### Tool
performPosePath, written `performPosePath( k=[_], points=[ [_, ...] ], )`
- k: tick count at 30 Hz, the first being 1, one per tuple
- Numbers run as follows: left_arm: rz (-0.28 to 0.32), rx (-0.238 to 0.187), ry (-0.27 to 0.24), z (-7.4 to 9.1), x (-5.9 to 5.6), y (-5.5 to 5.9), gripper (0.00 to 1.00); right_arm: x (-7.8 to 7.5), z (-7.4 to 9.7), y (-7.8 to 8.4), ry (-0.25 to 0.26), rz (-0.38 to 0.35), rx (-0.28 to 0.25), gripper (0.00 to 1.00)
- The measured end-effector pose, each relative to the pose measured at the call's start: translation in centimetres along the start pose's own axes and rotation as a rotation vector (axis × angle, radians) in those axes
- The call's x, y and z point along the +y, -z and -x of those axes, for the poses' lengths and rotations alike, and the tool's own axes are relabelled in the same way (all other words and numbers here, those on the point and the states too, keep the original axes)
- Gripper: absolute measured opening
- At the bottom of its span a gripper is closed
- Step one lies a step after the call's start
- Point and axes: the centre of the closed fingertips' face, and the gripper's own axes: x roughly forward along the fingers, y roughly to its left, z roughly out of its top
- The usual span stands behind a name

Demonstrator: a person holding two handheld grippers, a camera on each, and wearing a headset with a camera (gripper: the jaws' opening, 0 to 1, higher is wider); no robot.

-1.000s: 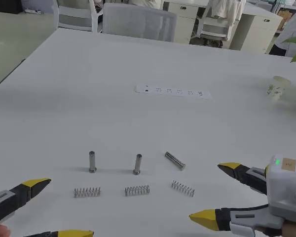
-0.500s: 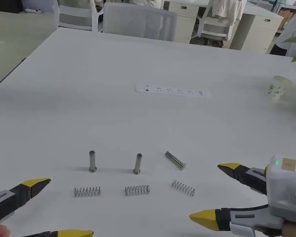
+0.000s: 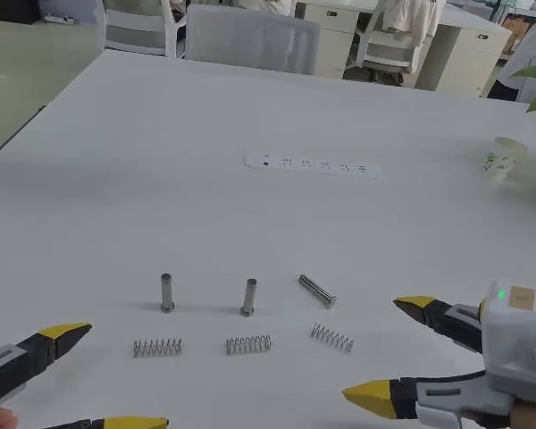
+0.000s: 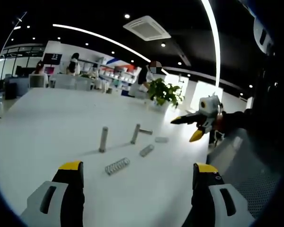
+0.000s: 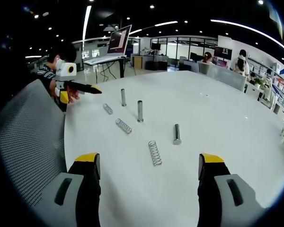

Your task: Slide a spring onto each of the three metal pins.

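Nothing has shifted since a second ago. Your left gripper (image 3: pixel 103 377) and right gripper (image 3: pixel 391 349) both gape wide, empty. The springs (image 3: pixel 248 344) lie crosswise just in front of the pins (image 3: pixel 249 297); your right is nearer the end spring (image 3: pixel 330 339), near the toppled pin (image 3: pixel 316 290).
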Motion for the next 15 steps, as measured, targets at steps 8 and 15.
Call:
performPosePath(
  k=[8, 15],
  points=[
    [-0.008, 0.004, -0.002, 0.0, 0.1, -0.1, 0.92, -0.1, -0.1, -0.1, -0.002, 0.000, -0.001, 0.85],
    [-0.080, 0.028, 0.011, -0.2, -0.4, -0.8, 0.93, -0.6, -0.3, -1.7, 0.000, 0.035, -0.002, 0.84]
  ],
)
